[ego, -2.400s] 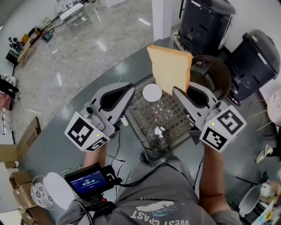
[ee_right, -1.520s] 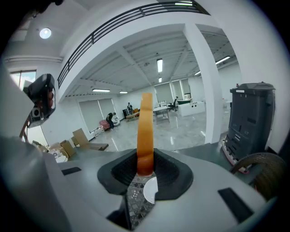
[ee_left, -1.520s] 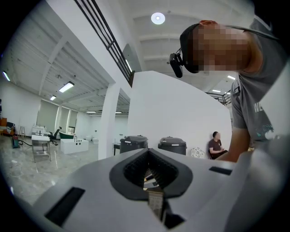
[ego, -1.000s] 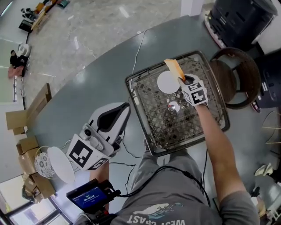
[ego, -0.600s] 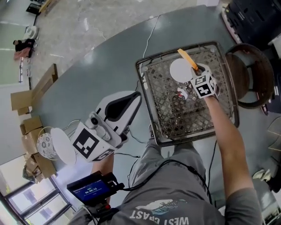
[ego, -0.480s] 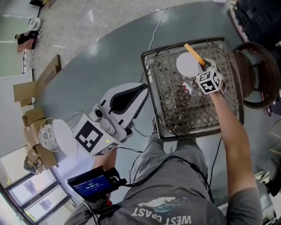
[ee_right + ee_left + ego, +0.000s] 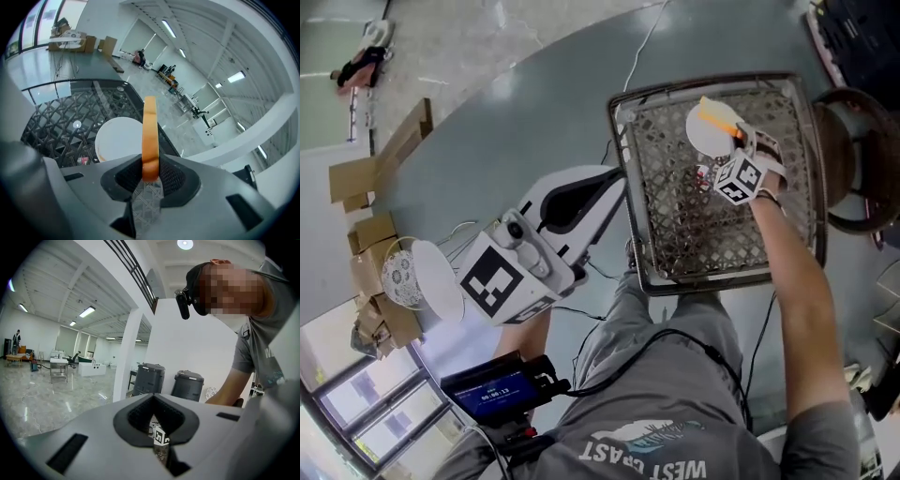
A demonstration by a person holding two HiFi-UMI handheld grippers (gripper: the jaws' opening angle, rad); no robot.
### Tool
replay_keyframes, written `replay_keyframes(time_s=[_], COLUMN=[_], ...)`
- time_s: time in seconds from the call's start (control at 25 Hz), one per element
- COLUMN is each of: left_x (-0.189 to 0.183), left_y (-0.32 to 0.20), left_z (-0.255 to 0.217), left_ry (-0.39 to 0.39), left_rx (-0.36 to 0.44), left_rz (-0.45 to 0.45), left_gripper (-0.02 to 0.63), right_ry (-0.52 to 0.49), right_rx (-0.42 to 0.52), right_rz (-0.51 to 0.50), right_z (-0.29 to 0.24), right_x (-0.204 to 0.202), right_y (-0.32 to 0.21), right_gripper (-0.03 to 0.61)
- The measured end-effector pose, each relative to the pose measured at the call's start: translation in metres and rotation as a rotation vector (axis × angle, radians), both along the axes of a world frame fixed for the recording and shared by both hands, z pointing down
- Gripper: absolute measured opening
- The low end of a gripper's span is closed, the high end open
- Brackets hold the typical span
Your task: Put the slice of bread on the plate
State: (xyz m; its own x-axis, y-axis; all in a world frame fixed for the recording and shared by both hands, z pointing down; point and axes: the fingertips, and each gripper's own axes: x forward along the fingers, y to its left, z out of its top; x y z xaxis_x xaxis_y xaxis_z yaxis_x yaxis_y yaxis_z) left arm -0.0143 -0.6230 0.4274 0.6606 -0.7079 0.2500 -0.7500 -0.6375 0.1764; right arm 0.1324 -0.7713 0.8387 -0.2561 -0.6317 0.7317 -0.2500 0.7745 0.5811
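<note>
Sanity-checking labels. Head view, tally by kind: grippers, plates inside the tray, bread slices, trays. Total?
grippers: 2 (left gripper, right gripper)
plate: 1
bread slice: 1, clamped in the right gripper's jaws
tray: 1
Total: 5

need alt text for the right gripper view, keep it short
The right gripper has its jaws shut on a slice of bread, seen edge-on with its orange crust standing up from between them. Just beyond it a round white plate lies in a dark woven wire tray, with a grey table and a bright hall behind.
</note>
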Motion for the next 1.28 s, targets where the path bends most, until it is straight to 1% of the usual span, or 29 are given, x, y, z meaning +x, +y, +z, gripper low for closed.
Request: replay_keyframes(time_s=[0.16, 0.24, 0.4, 0.52, 0.56, 0.6, 0.76, 0.84, 0.92, 0.96, 1.0, 1.04, 1.08, 1.12, 1.16, 1.24, 1.28], left_x=[-0.004, -0.005, -0.007, -0.011, -0.012, -0.011, -0.008, -0.011, -0.012, -0.012, -0.012, -0.013, -0.014, -0.015, -0.016, -0.020, -0.023], left_y=[-0.002, -0.002, -0.004, -0.005, -0.004, -0.001, 0.004, 0.000, -0.001, 0.000, 0.002, 0.005, 0.007, 0.008, 0.009, 0.012, 0.015], left_z=[-0.002, -0.006, -0.002, -0.003, -0.005, -0.008, -0.005, -0.002, -0.004, -0.007, -0.010, -0.013, -0.017, -0.021, -0.027, -0.043, -0.056], left_ry=[0.001, 0.000, 0.005, 0.009, 0.011, 0.011, 0.012, 0.012, 0.014, 0.016, 0.020, 0.024, 0.029, 0.035, 0.043, 0.064, 0.071], left_rx=[-0.012, -0.021, -0.030, -0.037, -0.038, -0.038, -0.038, -0.030, -0.015, -0.007, 0.000, 0.007, 0.017, 0.030, 0.046, 0.088, 0.112], left_rz=[-0.002, -0.002, 0.000, 0.002, 0.003, 0.005, 0.011, 0.013, 0.017, 0.020, 0.024, 0.030, 0.036, 0.042, 0.049, 0.068, 0.079], left_gripper=[0.006, 0.006, 0.006, 0.006, 0.006, 0.006, 0.006, 0.006, 0.006, 0.006, 0.006, 0.006, 0.006, 0.006, 0.006, 0.006, 0.006], right_ry=[0.122, 0.172, 0.264, 0.312, 0.321, 0.322, 0.290, 0.273, 0.239, 0.194, 0.120, 0.019, -0.105, -0.248, -0.408, -0.751, -0.905], right_rx=[0.038, 0.037, -0.009, -0.089, -0.112, -0.131, -0.224, -0.266, -0.291, -0.305, -0.321, -0.337, -0.350, -0.360, -0.378, -0.429, -0.430], right_rz=[-0.075, -0.106, -0.170, -0.207, -0.213, -0.217, -0.223, -0.214, -0.184, -0.157, -0.123, -0.084, -0.044, -0.010, 0.020, 0.055, 0.047], right_z=[0.002, -0.001, 0.019, 0.030, 0.030, 0.028, 0.033, 0.036, 0.029, 0.020, 0.004, -0.019, -0.049, -0.087, -0.131, -0.237, -0.298], right_x=[-0.004, -0.005, -0.010, -0.014, -0.014, -0.014, -0.013, -0.014, -0.013, -0.014, -0.017, -0.023, -0.031, -0.041, -0.051, -0.067, -0.073], right_y=[0.006, 0.007, 0.015, 0.024, 0.028, 0.032, 0.046, 0.046, 0.044, 0.045, 0.048, 0.052, 0.055, 0.056, 0.058, 0.068, 0.078], right_gripper=[0.094, 0.094, 0.110, 0.170, 0.185, 0.186, 0.208, 0.209, 0.209, 0.209, 0.207, 0.206, 0.165, 0.028, 0.006, 0.006, 0.006])
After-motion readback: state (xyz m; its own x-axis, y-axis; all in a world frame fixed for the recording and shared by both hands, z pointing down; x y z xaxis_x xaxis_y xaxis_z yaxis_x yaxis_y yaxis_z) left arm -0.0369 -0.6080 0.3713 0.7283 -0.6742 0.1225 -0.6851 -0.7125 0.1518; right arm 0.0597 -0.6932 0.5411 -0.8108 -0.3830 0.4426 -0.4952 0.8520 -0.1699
